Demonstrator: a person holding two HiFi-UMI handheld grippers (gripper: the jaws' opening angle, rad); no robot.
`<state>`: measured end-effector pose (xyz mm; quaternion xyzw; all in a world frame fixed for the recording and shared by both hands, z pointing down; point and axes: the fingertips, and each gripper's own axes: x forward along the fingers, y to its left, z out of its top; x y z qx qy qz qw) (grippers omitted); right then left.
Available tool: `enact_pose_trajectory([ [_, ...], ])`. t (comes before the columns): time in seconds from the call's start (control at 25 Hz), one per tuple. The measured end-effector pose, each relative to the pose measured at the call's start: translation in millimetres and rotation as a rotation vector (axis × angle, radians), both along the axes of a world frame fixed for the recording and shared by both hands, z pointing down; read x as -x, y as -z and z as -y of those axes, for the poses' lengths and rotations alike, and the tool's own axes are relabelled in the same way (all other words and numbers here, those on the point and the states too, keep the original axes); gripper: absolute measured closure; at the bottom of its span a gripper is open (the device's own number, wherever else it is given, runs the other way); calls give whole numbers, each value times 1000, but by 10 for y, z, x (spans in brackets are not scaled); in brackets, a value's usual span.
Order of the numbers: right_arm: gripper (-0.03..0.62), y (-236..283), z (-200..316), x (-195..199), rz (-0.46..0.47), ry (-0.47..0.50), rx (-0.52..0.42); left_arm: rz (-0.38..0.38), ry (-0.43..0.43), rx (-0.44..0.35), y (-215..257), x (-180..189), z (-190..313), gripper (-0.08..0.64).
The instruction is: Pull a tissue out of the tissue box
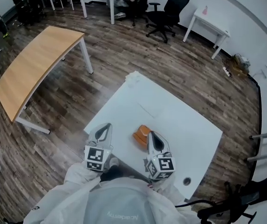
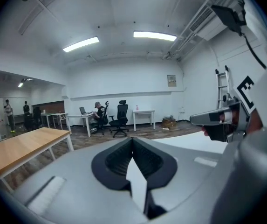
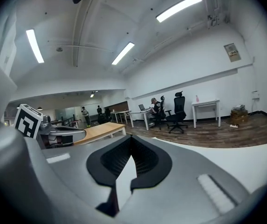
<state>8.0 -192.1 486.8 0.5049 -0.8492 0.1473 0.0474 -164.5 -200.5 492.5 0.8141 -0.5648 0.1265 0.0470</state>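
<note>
The left claw (image 2: pixel 132 143) is pressed together with nothing between its jaws. The right claw (image 3: pixel 129 143) is pressed together too, and empty. Both hang side by side over the near part of a white table (image 1: pixel 180 115). The orange tissue box (image 1: pixel 141 135) sits on that table just beside the right claw's tip, between the two claws. A wooden table (image 1: pixel 35 71) stands well apart at the left.

a dark wood-plank floor (image 1: pixel 124 69) runs under a white worktop (image 1: pixel 180 125) and a long table (image 1: pixel 35 69) with a pale wooden top and white legs. farther back stand black office chairs (image 1: pixel 170 8) and small white desks (image 1: pixel 208 24). white walls (image 2: pixel 124 85), white ceiling (image 2: pixel 124 13) — two strip lights (image 2: pixel 154 35) glow overhead.
</note>
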Motion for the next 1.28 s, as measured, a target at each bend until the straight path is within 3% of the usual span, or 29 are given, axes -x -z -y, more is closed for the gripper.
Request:
enact_pose_trajectory([
  [0.48,591,81,18,-590,-13,-365,-25,-9,-353,-18,55,-710,666,560],
  [0.84,591,154,-293,-1083,3,-636,-53,-2,-616,-49,187,-1418,742,560],
  [1.08,591,139,-490,-1221,17,-729,-58,2,-711,-59,218,-1684,642,560],
  [1.28,591,116,-591,-1159,16,-740,-57,3,-728,-48,171,-1661,548,560],
])
